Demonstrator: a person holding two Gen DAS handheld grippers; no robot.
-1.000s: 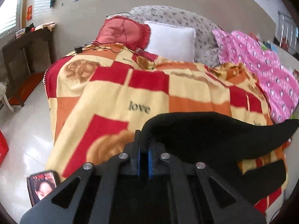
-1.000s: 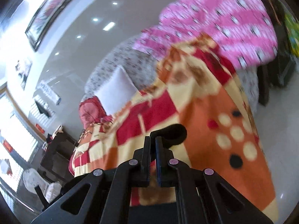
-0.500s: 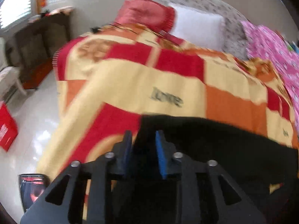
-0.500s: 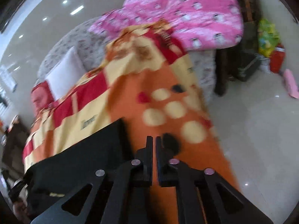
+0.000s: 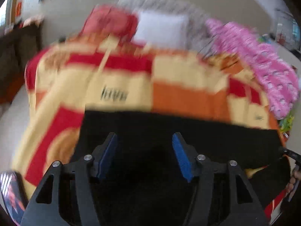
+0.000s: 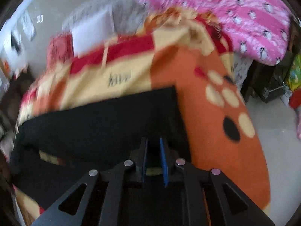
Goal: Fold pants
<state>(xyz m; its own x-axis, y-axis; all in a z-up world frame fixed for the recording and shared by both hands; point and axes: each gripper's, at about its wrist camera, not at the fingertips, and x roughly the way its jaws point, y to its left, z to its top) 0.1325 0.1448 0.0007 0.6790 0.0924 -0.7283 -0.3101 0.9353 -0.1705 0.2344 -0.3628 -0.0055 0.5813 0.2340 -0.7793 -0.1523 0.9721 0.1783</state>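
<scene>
The black pants [image 5: 169,130] lie flat as a wide strip across the near part of the bed, on a red, cream and orange blanket [image 5: 122,86]. My left gripper [image 5: 144,150] is open wide just above the pants near their left end, holding nothing. In the right wrist view the pants [image 6: 105,120] stretch off to the left. My right gripper [image 6: 153,150] is over their right end with a narrow gap between the blue pads; it holds nothing I can see. Both views are blurred.
A red cushion [image 5: 111,22], a white pillow [image 5: 160,28] and a pink patterned quilt [image 6: 235,13] lie at the far side of the bed. Dark furniture [image 5: 15,52] stands at the left. Pale floor [image 6: 278,146] and bags [image 6: 293,71] are at the right.
Both grippers brought the pants down and laid them flat on the blanket. The left gripper has opened wide and let go. The right gripper's jaws have parted slightly.
</scene>
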